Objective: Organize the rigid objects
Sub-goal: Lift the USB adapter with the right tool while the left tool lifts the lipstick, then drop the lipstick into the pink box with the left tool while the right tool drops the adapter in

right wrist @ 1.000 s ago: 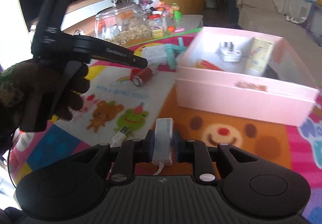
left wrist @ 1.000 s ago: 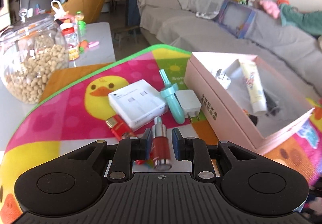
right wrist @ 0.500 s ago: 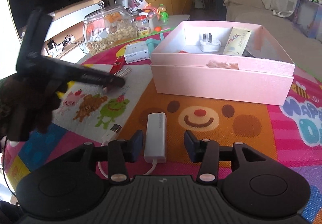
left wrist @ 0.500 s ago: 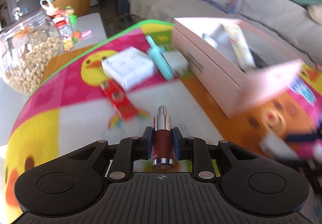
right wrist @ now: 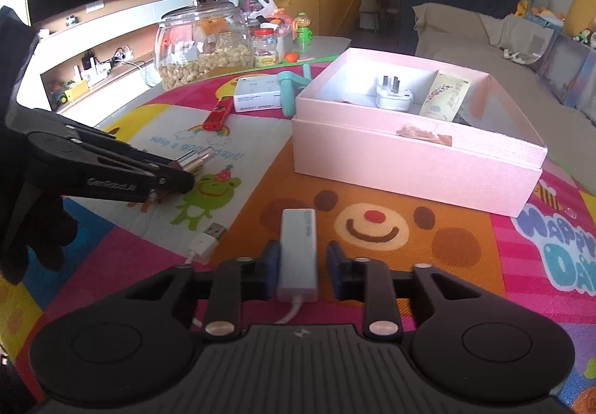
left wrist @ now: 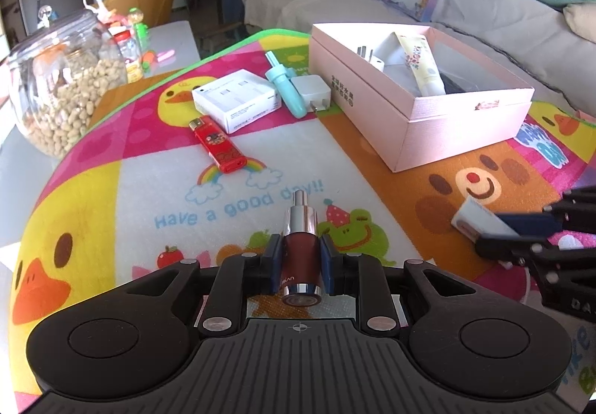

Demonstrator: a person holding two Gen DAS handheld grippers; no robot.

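Note:
My left gripper (left wrist: 301, 267) is shut on a dark red bottle with a silver cap (left wrist: 301, 250) and holds it above the play mat. It also shows in the right wrist view (right wrist: 193, 158). My right gripper (right wrist: 303, 267) is open around a white USB adapter (right wrist: 298, 252) that lies on the mat, with a small gap at each pad. The open pink box (right wrist: 413, 161) holds a white plug (right wrist: 393, 95) and a cream tube (right wrist: 445, 97). A red lighter (left wrist: 218, 146), a white carton (left wrist: 236, 99), a teal tube (left wrist: 285, 84) and a white charger (left wrist: 311, 90) lie on the mat.
A glass jar of peanuts (left wrist: 61, 82) stands at the mat's left edge with small bottles (left wrist: 128, 41) behind it. The grey sofa (left wrist: 484, 4) runs behind the box. The adapter's cable and USB plug (right wrist: 206, 241) trail left of my right gripper.
My left gripper lifted the red bottle off the mat and pulled back. My right gripper opened, letting go of the white adapter, and has now narrowed around it again.

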